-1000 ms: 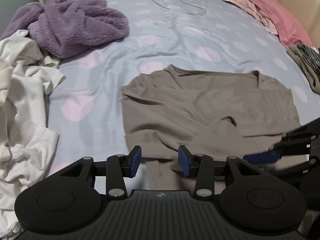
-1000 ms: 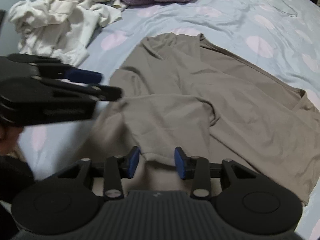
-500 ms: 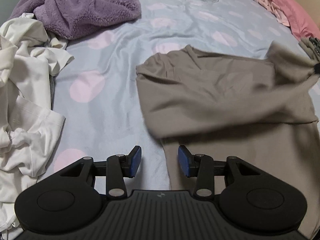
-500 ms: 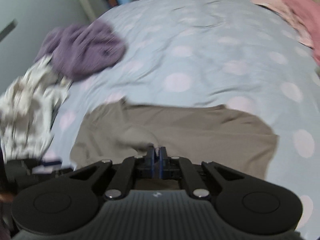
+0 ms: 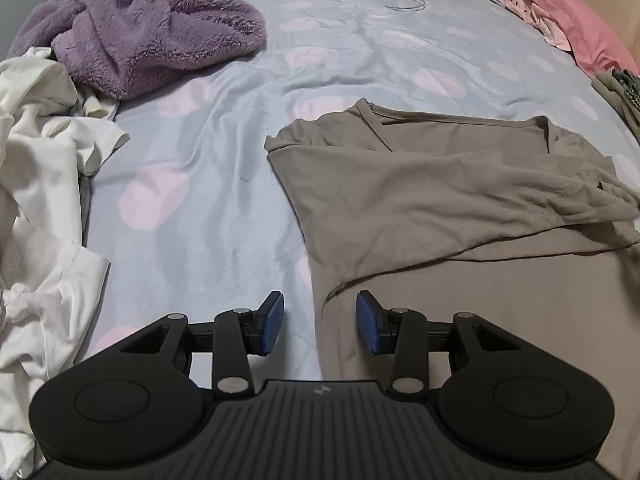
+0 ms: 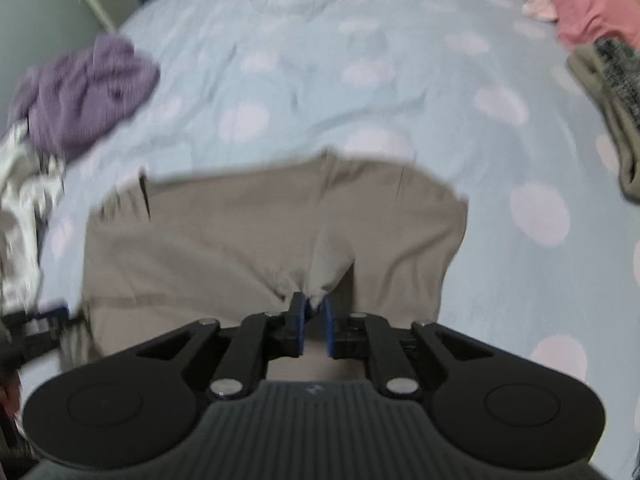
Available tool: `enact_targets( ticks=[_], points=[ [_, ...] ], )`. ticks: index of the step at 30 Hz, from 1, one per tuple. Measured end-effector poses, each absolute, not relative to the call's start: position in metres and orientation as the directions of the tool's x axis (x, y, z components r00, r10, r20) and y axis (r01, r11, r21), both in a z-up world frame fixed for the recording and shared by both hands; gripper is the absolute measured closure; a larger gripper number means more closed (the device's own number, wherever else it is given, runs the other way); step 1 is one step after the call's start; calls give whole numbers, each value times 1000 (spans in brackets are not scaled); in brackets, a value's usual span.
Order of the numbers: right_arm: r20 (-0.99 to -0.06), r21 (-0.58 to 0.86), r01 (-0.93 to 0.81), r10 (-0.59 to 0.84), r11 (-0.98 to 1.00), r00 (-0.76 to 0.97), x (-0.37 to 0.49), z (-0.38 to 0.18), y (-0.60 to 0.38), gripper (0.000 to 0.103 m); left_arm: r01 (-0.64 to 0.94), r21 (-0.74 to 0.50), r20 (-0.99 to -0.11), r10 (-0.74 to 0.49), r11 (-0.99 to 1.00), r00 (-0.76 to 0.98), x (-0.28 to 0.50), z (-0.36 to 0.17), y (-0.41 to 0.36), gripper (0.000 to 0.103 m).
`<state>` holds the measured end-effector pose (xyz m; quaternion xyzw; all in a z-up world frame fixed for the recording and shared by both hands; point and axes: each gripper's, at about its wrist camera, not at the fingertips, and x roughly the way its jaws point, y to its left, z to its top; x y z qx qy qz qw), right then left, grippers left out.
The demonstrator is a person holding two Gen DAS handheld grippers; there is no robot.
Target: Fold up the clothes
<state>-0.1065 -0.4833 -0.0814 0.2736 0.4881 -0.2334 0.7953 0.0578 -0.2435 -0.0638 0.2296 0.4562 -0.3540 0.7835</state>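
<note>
Sleeve carried across shirt [image 5: 420,200] from 9 toward 3 o'clock, now draped over chest. Right gripper [image 6: 314,314] jaws narrow, just opening, sleeve tip between. Left gripper [image 5: 320,322] half open, empty, straddling shirt's side edge, running 12–6; nearer next fold.

Taupe long-sleeved top [image 5: 432,200] on pale-blue bedsheet [image 5: 224,152] dotted pink; fuzzy purple robe [image 5: 156,40] at ten o'clock, white garments [image 5: 36,184] at nine, pink pillow [image 5: 568,20] at two.
</note>
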Motion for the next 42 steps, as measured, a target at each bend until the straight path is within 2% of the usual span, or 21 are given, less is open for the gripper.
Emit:
enact_targets(
  ticks=[2, 6, 13, 17, 19, 21, 24, 25, 27, 34, 38, 39, 41, 42],
  points=[
    [-918, 192, 642, -96, 742, 386, -114, -87, -484, 87, 761, 50, -882, -328, 647, 338, 60, -67, -246, 70],
    [-920, 153, 683, -149, 714, 362, -126, -89, -495, 77, 752, 30, -883, -335, 659, 329, 64, -69, -250, 70],
    [-886, 222, 722, -174, 655, 430, -117, -86, -520, 76, 747, 18, -881, -343, 664, 326, 67, -67, -262, 70],
    [-884, 273, 683, -103, 678, 456, -93, -94, -514, 74, 749, 13, -885, -342, 662, 317, 66, -68, -268, 70],
    [-882, 298, 661, -65, 688, 466, -81, -99, -510, 67, 752, 10, -885, -343, 659, 313, 67, -69, -269, 70],
    [-901, 261, 638, -55, 724, 431, -72, -108, -500, 66, 753, 8, -886, -344, 658, 310, 67, -70, -269, 70],
    [-931, 184, 620, -67, 763, 359, -68, -123, -489, 68, 753, 1, -888, -345, 658, 303, 68, -71, -269, 70],
    [-940, 155, 617, -77, 771, 332, -68, -128, -486, 81, 753, 2, -888, -344, 658, 303, 68, -72, -268, 70],
    [-940, 147, 628, -91, 764, 329, -80, -126, -490, 93, 751, 1, -890, -342, 660, 301, 69, -73, -267, 70],
    [-940, 146, 658, -102, 739, 324, -128, -107, -499, 93, 748, 0, -893, -337, 664, 299, 69, -73, -264, 70],
    [-961, 132, 674, -74, 727, 268, -148, -120, -502, 93, 747, 3, -895, -332, 665, 299, 68, -73, -264, 70],
    [-966, 135, 673, -55, 727, 253, -150, -126, -503, 88, 746, 4, -895, -330, 666, 300, 67, -73, -264, 70],
    [-970, 116, 679, -65, 725, 236, -159, -128, -504, 86, 745, 5, -895, -329, 667, 301, 67, -73, -264, 70],
    [-971, 106, 683, -72, 723, 227, -163, -129, -505, 81, 745, 6, -895, -329, 667, 302, 67, -72, -264, 70]
  ],
)
